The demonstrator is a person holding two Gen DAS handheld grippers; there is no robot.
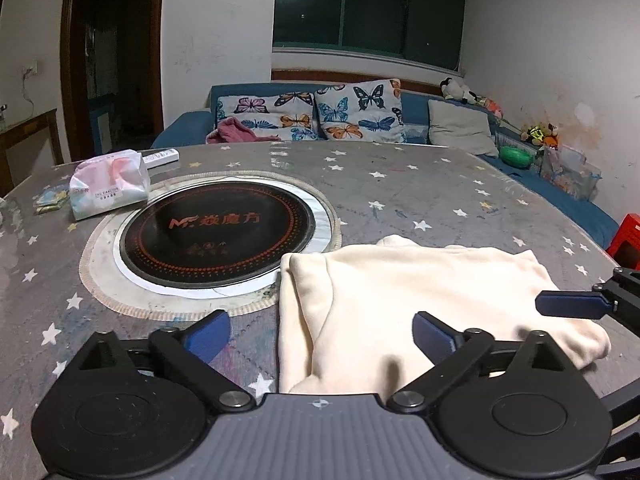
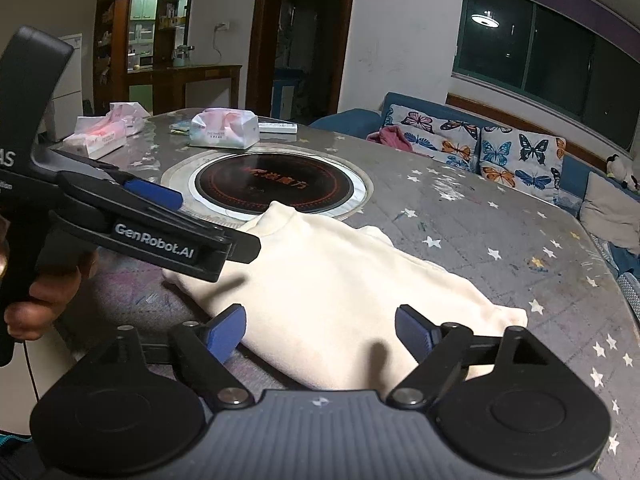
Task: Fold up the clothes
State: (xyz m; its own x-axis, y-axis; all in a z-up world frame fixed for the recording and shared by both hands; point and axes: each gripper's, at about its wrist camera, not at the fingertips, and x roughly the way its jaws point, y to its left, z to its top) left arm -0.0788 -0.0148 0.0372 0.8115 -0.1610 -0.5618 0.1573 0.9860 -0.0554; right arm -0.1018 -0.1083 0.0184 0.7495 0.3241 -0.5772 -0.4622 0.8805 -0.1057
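Note:
A cream garment point(image 1: 404, 300) lies folded into a compact block on the grey star-patterned table point(image 1: 400, 184); it also shows in the right wrist view point(image 2: 344, 292). My left gripper point(image 1: 320, 334) is open and empty, just above the garment's near left edge. My right gripper point(image 2: 320, 330) is open and empty, over the garment's near edge. One blue finger of the right gripper point(image 1: 572, 305) shows at the right of the left wrist view. The left gripper's body point(image 2: 160, 236) shows at the left of the right wrist view.
A round black induction hob point(image 1: 216, 232) is set in the table beyond the garment. Tissue packs point(image 1: 110, 184) and a white remote point(image 1: 162, 157) lie at the far left. A blue sofa with butterfly cushions point(image 1: 308, 114) stands behind the table.

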